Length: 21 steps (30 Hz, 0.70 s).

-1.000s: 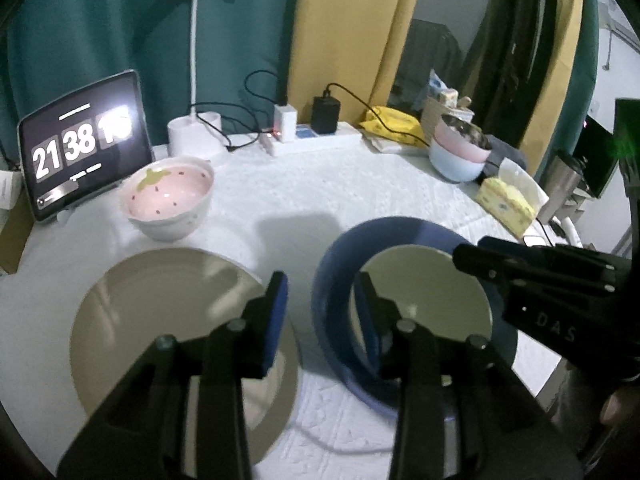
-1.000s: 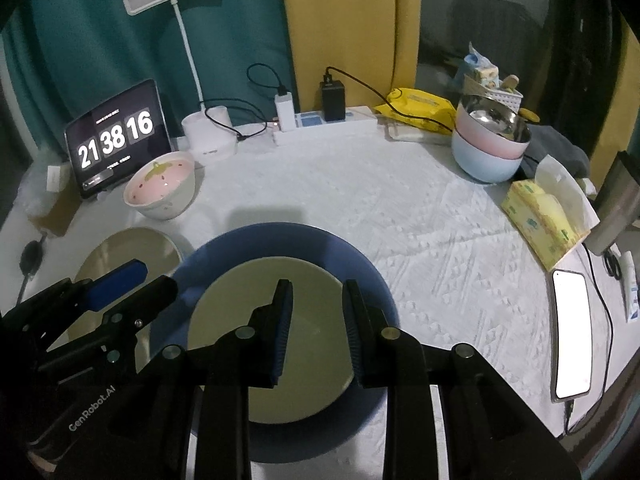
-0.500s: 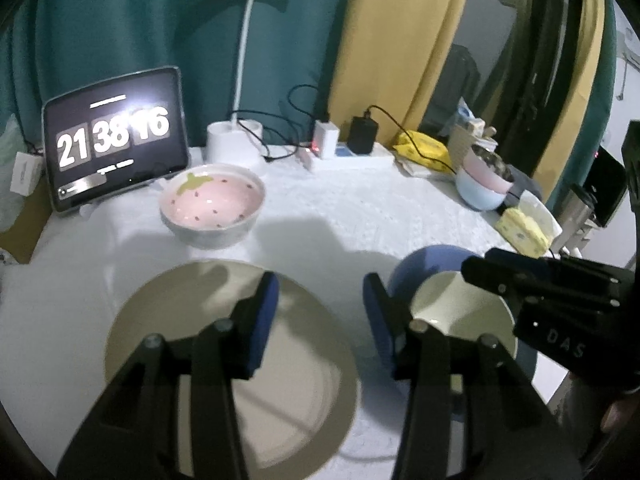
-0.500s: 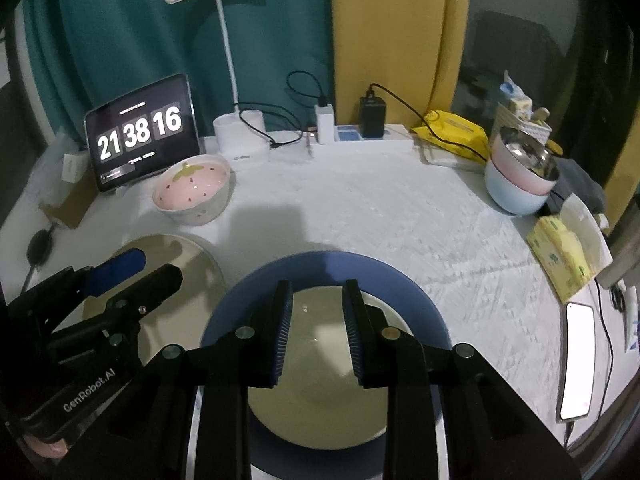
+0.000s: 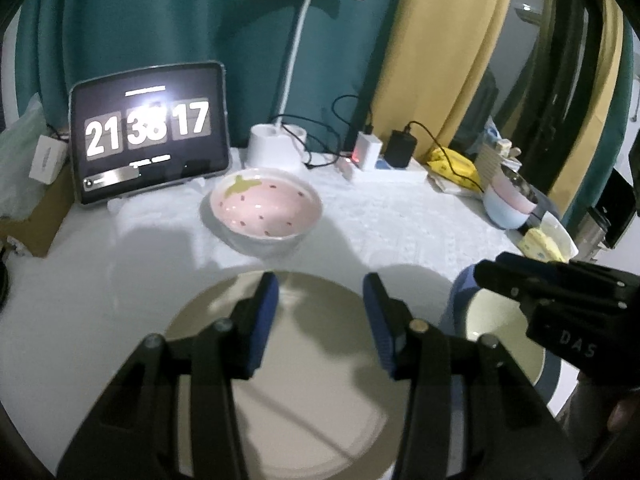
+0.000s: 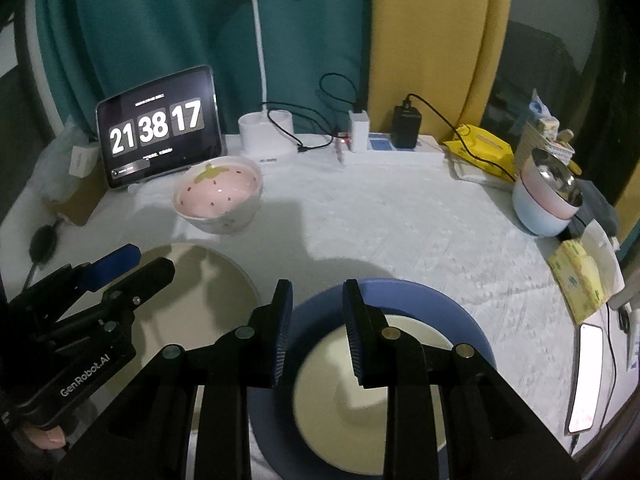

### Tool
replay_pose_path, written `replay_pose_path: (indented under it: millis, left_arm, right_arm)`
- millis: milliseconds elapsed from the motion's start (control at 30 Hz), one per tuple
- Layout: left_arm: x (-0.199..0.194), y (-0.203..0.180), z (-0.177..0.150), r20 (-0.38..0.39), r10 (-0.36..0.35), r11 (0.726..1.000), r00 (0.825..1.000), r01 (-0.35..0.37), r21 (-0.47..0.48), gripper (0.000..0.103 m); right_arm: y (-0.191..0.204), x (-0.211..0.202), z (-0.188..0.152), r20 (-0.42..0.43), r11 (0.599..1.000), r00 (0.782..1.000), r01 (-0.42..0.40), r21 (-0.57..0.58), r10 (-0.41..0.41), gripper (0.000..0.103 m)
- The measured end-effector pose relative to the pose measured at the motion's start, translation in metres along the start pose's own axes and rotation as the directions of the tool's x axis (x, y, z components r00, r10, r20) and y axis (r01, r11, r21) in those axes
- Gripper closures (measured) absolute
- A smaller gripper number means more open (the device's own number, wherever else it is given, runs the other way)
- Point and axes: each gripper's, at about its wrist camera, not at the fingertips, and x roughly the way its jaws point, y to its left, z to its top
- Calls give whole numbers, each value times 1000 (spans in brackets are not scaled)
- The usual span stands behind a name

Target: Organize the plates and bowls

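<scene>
The left gripper (image 5: 320, 304) is hanging over the beige plate (image 5: 304, 404), its blue-padded jaws parted with nothing between them; they have just been opening wider. The right gripper (image 6: 316, 316) is hovering above the blue plate (image 6: 460, 320), jaws slightly apart and gripping nothing. A smaller cream plate (image 6: 372, 392) is lying inside the blue plate, and the two plates on the table are sitting side by side, close but apart, beige on the left.

Behind the beige plate a pink strawberry bowl (image 5: 266, 212) is standing upright on the cloth. Far to the right, near the table's edge, stacked bowls (image 6: 546, 204) are sitting with a metal one on top, nested in pink and pale blue ones.

A white textured tablecloth (image 6: 400, 224) is covering the table and catching the shadows of both grippers. Along the back edge a tablet (image 5: 150, 132) is leaning and showing a flip clock, a white desk lamp (image 6: 260, 128) is rising from its base, and a power strip (image 6: 392, 146) is carrying a white and a black charger with cables trailing. A yellow packet (image 6: 480, 148) is lying to the right of the strip, a tissue pack (image 6: 580, 280) is sitting near the right edge, and a lit phone (image 6: 586, 376) is lying beyond it.

Teal curtains (image 6: 160, 32) and a yellow curtain (image 6: 424, 32) are hanging behind the table, with dark glass to the right.
</scene>
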Motion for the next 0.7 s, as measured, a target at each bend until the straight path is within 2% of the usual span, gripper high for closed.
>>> replay_pose_path:
  millis: [400, 700]
  left_arm:
    - [8, 33, 15, 9, 0, 999, 1000, 1, -43, 57]
    - [18, 54, 37, 11, 25, 999, 1000, -24, -48, 57]
  right_arm:
    - [29, 16, 21, 0, 1000, 1000, -4, -28, 4, 76]
    - [49, 35, 46, 1, 999, 1000, -20, -39, 21, 76]
